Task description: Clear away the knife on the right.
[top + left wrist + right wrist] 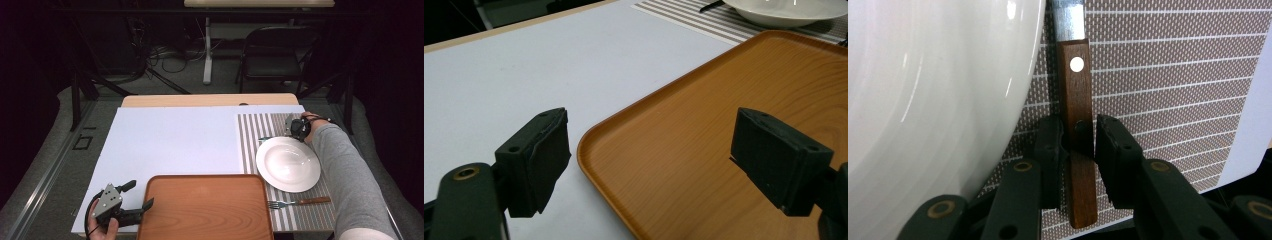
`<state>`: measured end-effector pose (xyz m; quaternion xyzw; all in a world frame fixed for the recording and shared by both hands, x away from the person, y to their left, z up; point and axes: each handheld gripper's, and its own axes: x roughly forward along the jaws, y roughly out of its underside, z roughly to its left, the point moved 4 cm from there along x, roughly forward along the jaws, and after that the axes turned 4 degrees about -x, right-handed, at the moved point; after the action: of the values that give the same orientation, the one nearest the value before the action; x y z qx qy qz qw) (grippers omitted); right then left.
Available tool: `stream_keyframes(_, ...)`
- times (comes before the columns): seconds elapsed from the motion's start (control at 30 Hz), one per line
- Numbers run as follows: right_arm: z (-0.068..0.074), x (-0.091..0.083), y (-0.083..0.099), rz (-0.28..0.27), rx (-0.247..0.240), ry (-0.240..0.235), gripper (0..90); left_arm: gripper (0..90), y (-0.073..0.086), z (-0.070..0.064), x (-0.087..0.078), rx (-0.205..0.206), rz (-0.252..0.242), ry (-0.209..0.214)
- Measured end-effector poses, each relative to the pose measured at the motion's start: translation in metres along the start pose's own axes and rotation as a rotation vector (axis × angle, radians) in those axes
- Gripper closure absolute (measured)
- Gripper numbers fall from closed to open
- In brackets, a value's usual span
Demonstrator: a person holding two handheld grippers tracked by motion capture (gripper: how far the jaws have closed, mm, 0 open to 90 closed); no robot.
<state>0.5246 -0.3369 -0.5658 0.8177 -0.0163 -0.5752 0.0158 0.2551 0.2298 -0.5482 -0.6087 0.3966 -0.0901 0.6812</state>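
The right gripper (pixel 1079 145) sits at the far side of the plate (pixel 288 164), low over the striped mat (pixel 250 145). In the right gripper view its two black jaws stand on either side of a wooden handle, the knife (pixel 1076 125), and are closed in nearly to the wood's width. The left pad looks pressed against the handle; whether the right pad touches it or a sliver of gap remains cannot be told. The handle runs straight out between the jaws, its butt end toward the gripper body and a pale rivet and the steel blade beyond the tips. The knife lies flat on the mat, just beside the plate's rim, which curves along the gripper's left. To its right, the mat's edge meets the white board (pixel 170 145).

The left gripper (pixel 136 197) rests in the hand (pixel 102 227) at the near left corner of the board. Its jaws are spread wide with nothing between them. One jaw reaches over the tray (pixel 734 140) and the other over the board, so the tray's rounded corner lies beneath the gap.

A fork (pixel 297 202) lies on the mat at the plate's near side, well apart from both grippers.
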Motion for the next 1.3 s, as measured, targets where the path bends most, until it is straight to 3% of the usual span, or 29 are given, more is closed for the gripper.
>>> stream_keyframes(0.37,-0.0005,-0.0002,-0.0010,0.014,-0.005,-0.012,74.3,15.9,0.0002,-0.0001,0.0008,-0.004,-0.003,0.000)
stream_keyframes(0.43,-0.0030,-0.0007,-0.0015,0.020,-0.042,-0.018,75.0,16.0,0.0003,0.0001,0.0006,-0.004,0.001,0.002)
stream_keyframes(0.53,-0.0037,-0.0025,-0.0013,0.044,-0.053,-0.032,75.1,15.9,0.0003,0.0002,0.0009,-0.005,-0.003,0.000)
stream_keyframes(0.57,-0.0009,-0.0024,-0.0008,0.043,-0.018,-0.027,75.1,16.0,0.0003,0.0002,0.0009,-0.006,-0.003,0.001)
stream_keyframes(0.63,-0.0005,0.0000,-0.0011,0.011,-0.016,-0.011,75.2,16.0,0.0003,0.0002,0.0010,-0.005,-0.002,0.001)
stream_keyframes(0.7,0.0007,-0.0005,-0.0009,0.019,-0.008,-0.012,75.3,16.0,0.0003,0.0004,0.0011,-0.005,-0.001,0.001)
stream_keyframes(1.3,0.0015,-0.0013,-0.0006,0.010,0.001,0.009,76.1,16.0,0.0000,0.0012,0.0010,-0.010,-0.007,-0.002)
